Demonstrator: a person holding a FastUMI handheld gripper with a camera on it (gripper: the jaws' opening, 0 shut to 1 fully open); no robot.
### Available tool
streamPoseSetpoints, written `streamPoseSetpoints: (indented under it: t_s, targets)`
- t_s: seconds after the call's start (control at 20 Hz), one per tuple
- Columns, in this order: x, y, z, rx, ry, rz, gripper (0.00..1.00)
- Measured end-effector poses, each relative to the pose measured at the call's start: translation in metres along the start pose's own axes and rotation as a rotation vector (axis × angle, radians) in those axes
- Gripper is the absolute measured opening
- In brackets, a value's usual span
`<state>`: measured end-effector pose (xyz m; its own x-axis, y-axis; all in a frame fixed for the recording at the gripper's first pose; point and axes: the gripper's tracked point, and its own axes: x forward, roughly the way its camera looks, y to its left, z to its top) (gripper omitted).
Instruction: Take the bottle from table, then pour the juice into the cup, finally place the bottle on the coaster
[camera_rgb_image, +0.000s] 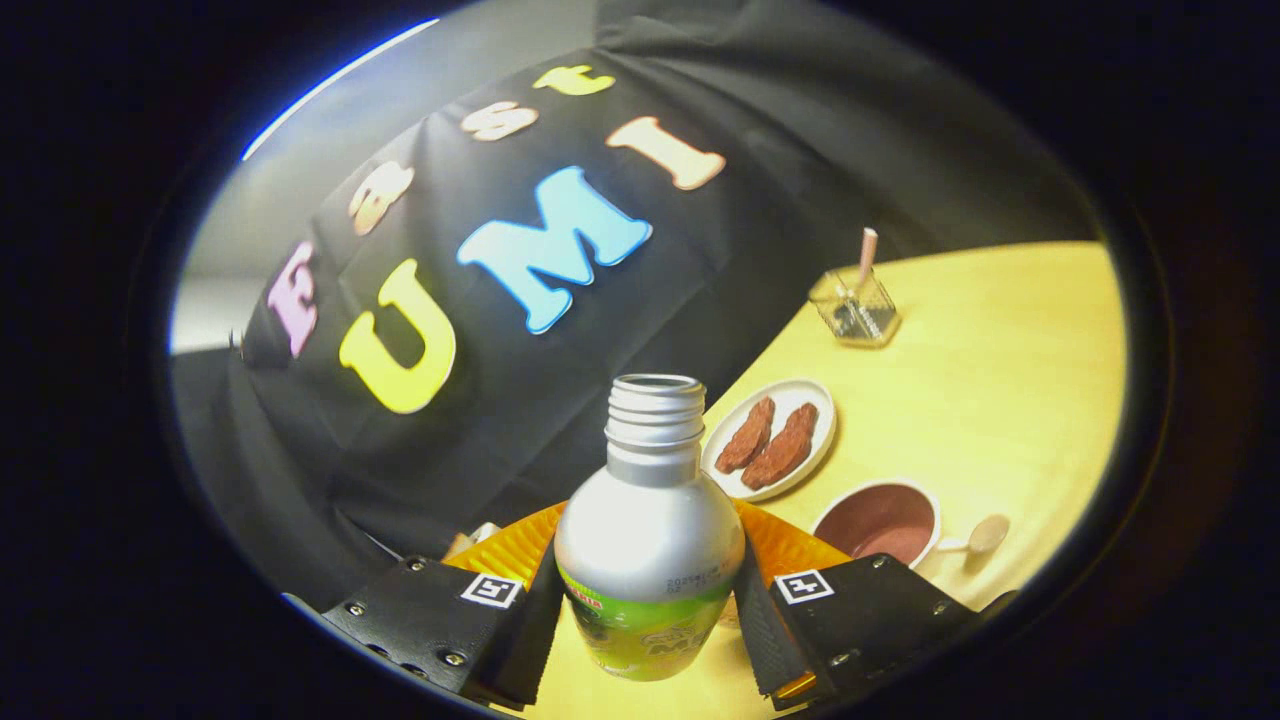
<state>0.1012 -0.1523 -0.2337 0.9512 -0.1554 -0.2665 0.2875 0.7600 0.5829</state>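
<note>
Gripper (648, 600) is clamping the bottle (648, 545) between both fingers, pads pressing on its sides at the shoulder; the cap is off and the open threaded neck is pointing up and away, the bottle lifted over the yellow table (1000, 400). Just beyond the right finger the cup (880, 522) is sitting with a small spoon (985, 535) beside it. Farther on, a plate (770, 438) is carrying two brown pieces, and past that a clear glass holder (855, 308) is standing near the black cloth wall (800, 150).
</note>
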Motion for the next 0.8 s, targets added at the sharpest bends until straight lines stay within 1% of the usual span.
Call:
streamPoseSetpoints:
  t_s: [0.15, 0.25, 0.45, 0.55, 0.6, 0.8]
  targets:
    - [0.008, 0.001, -0.005, -0.232, 0.007, -0.051, 0.77]
    - [0.01, 0.011, -0.003, -0.36, -0.012, -0.052, 0.77]
    - [0.008, 0.029, -0.002, -0.608, -0.103, -0.035, 0.77]
    - [0.017, 0.037, -0.009, -0.669, -0.124, -0.004, 0.77]
    - [0.025, 0.036, -0.012, -0.685, -0.123, -0.003, 0.77]
    - [0.049, 0.027, -0.028, -0.681, -0.1, 0.006, 0.77]
